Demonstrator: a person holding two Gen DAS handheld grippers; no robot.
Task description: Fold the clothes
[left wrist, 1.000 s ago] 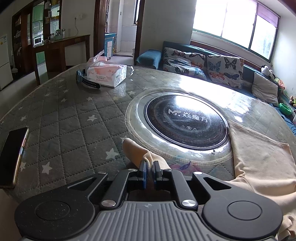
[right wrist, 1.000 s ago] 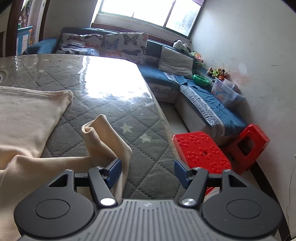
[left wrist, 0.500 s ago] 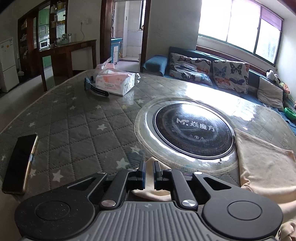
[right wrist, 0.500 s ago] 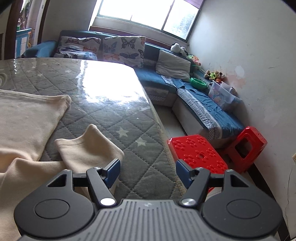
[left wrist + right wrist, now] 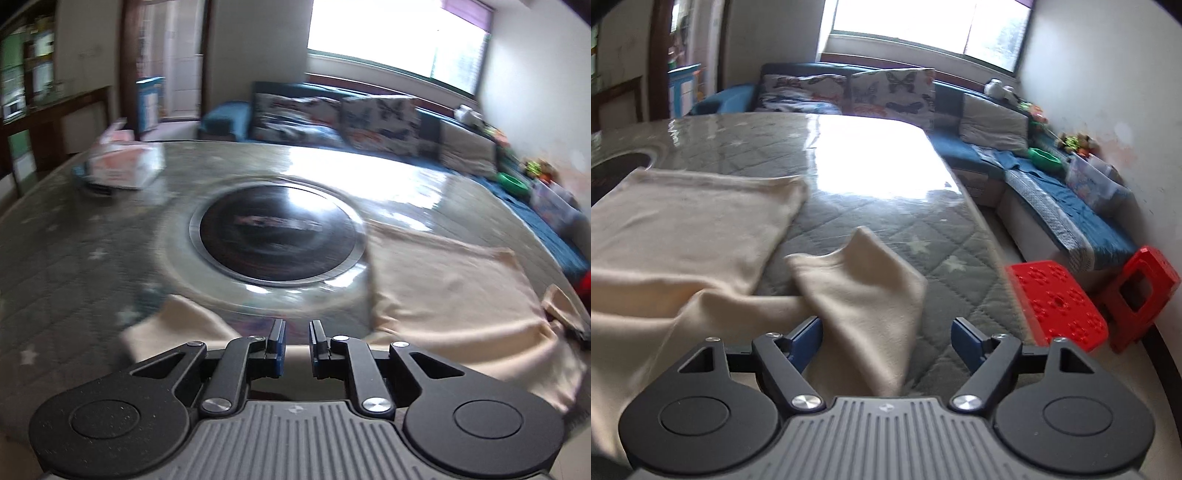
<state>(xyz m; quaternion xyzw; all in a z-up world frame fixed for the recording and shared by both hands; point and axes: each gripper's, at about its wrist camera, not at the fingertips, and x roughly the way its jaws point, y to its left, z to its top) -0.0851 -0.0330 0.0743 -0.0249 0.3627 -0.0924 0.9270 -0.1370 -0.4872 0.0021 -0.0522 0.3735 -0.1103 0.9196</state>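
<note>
While the beige garment (image 5: 454, 295) lies spread across the desk's (image 5: 871, 218) near right part, the left hand-held gripper (image 5: 296, 341), jaws just parting, holds nothing; the right hand-held gripper (image 5: 886, 341), widening, straddles a loose sleeve (image 5: 864, 280). Judged best: flatten sleeves before folding.

No text is legible in either view. The black round cooktop (image 5: 279, 240) at the centre of the left wrist view carries a light marking, smeared by motion blur and unreadable. The tissue pack (image 5: 123, 168) at the upper left shows print, also too blurred.
</note>
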